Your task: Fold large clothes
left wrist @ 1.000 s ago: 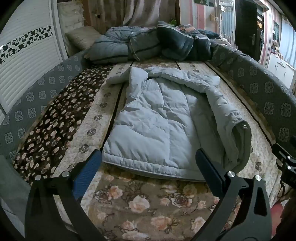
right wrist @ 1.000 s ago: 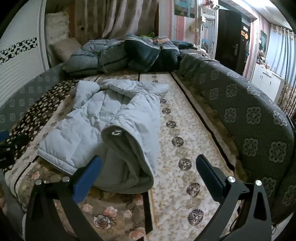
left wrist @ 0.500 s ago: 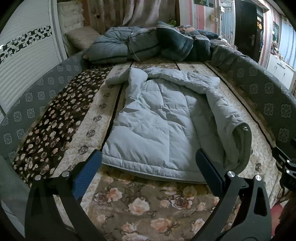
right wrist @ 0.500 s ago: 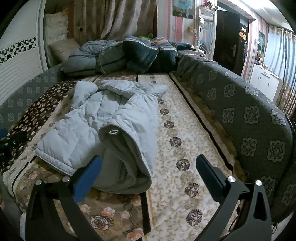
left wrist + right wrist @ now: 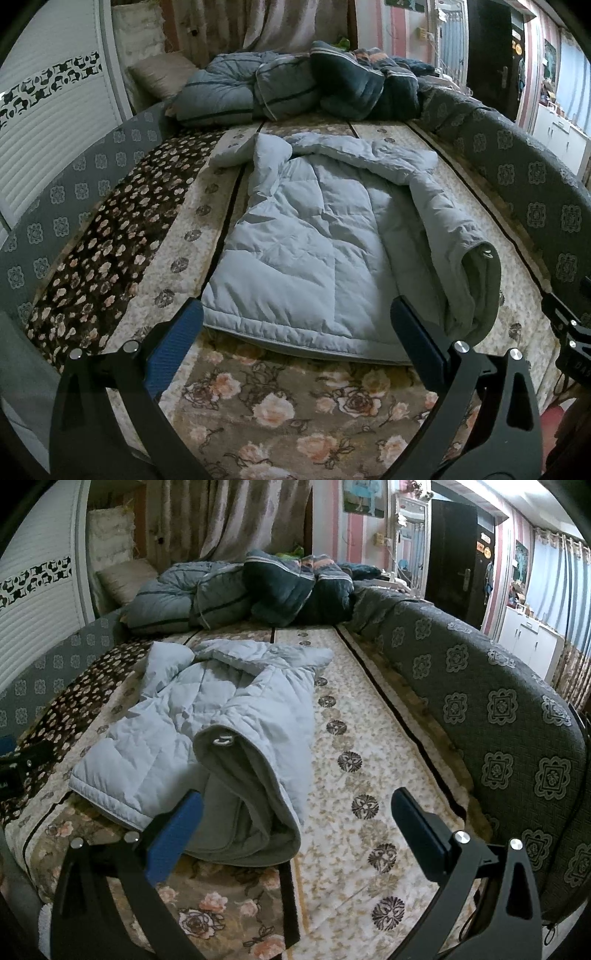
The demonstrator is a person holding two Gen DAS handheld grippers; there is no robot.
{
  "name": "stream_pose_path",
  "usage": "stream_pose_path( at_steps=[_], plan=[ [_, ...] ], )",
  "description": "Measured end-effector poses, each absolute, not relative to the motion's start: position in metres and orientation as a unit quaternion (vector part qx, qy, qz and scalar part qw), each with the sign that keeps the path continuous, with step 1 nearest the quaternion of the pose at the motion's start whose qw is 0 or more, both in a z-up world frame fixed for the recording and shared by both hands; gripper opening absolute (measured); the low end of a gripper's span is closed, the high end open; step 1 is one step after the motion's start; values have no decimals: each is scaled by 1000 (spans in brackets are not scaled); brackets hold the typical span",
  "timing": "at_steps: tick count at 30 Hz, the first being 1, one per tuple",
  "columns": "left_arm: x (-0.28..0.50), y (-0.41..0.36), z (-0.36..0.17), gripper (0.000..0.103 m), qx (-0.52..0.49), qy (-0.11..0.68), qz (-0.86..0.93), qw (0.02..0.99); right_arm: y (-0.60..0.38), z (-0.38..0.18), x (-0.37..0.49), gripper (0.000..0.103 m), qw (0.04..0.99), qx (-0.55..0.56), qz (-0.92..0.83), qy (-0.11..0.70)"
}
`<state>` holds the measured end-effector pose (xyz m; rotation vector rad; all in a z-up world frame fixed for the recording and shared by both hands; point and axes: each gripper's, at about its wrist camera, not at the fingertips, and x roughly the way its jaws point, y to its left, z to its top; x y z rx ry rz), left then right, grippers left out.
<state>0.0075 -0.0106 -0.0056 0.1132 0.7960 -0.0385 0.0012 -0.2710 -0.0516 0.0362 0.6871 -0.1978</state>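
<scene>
Two grippers are held above the near edge of a bed, both with jaws spread wide and nothing between them. At the left, the left gripper is aimed at the hem of a pale blue padded jacket, which is laid flat on the bed. To the right, the right gripper is seen near the jacket's folded-over right side. Bundled quilts are piled at the far end.

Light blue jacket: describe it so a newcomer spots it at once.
On the patterned bed, in front of the heap of dark quilts, lies the light blue jacket. It is the only pale, puffy, quilted garment, spread flat with one edge rolled over showing grey lining.
</scene>
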Motion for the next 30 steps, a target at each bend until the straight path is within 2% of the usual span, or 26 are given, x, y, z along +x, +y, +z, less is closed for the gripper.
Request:
stream_pose_path(
  at_steps=[30],
  plan=[
    [11, -9, -10, 100, 55, 392, -14, 918, -270, -54, 3, 101, 935, 19, -96, 341]
  ],
)
